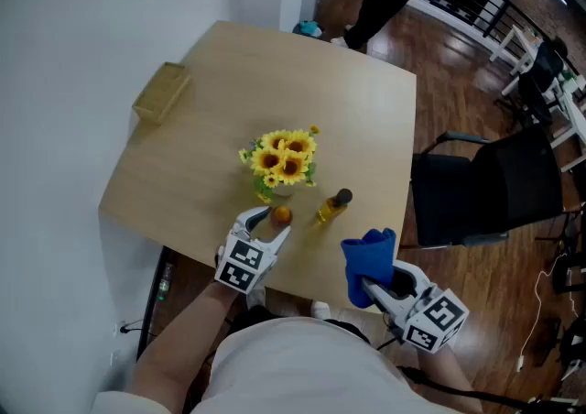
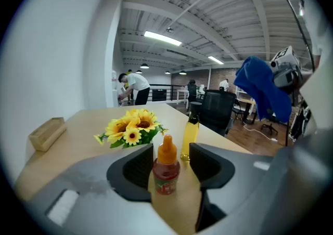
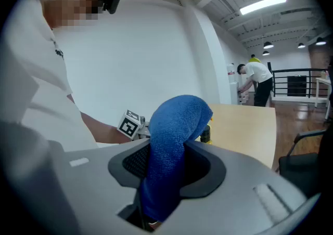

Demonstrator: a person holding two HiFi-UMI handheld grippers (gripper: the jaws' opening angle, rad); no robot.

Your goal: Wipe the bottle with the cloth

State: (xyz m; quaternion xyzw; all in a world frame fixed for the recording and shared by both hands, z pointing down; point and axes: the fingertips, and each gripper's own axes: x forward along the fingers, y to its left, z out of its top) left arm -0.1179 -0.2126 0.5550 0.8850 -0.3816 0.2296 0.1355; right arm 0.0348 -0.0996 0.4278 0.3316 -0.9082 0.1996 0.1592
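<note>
STEP: grasp bottle for wiping | LEFT: left gripper [image 1: 271,224] jaws apart, bracketing the small orange-capped bottle [image 2: 166,169], upright on the surface [image 1: 229,110] near its front edge, not yet pressed | RIGHT: right gripper [image 1: 368,288] jaws clamped on the blue cloth [image 3: 174,135], off the surface | ADVICE: centre bottle, close low on its body, then bring cloth across.

Table [image 1: 211,119]: sunflowers [image 1: 285,158], box [image 1: 162,92], bottle [image 1: 333,207], small bottle [image 1: 281,215]

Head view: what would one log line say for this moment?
left gripper open around orange-capped bottle | right gripper shut on blue cloth | wiping not yet begun
</note>
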